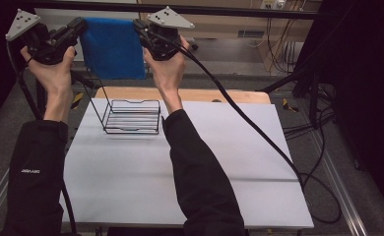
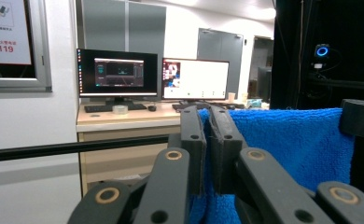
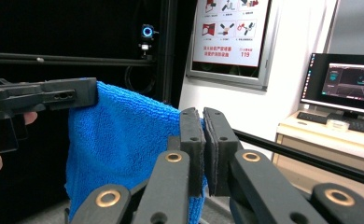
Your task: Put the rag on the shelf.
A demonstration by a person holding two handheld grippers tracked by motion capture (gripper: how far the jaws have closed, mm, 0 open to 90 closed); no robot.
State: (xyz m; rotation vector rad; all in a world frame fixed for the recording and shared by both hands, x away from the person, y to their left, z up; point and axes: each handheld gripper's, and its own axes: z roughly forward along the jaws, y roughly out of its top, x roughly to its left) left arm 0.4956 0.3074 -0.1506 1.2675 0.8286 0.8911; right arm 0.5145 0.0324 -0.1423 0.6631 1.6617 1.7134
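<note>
Two grippers hold one blue towel [image 1: 113, 48] by its top corners, raised well above the white table [image 1: 219, 167]. From the high view the left gripper [image 1: 80, 25] pinches the towel's upper left corner and the right gripper [image 1: 140, 27] pinches the upper right one, so the cloth hangs flat between them like a small curtain. Each gripper sits in a hand: the left hand [image 1: 52, 66] and the right hand [image 1: 168, 64] both reach up out of black sleeves.

In the left gripper view the jaws stand nearly together with blue pile caught in the narrow slit, and the towel [image 2: 287, 144] spreads away to the other gripper's black jaw at the far edge. The right gripper view matches it (jaws narrow, a fold of towel [image 3: 119, 144] squeezed between the pads), with the left gripper's jaw [image 3: 54, 95] clamped on the far corner.

Below the towel, a black wire rack [image 1: 131, 116] stands on the table near its far edge, to the left of the right forearm. The towel's lower hem hangs above the rack and apart from it.
</note>
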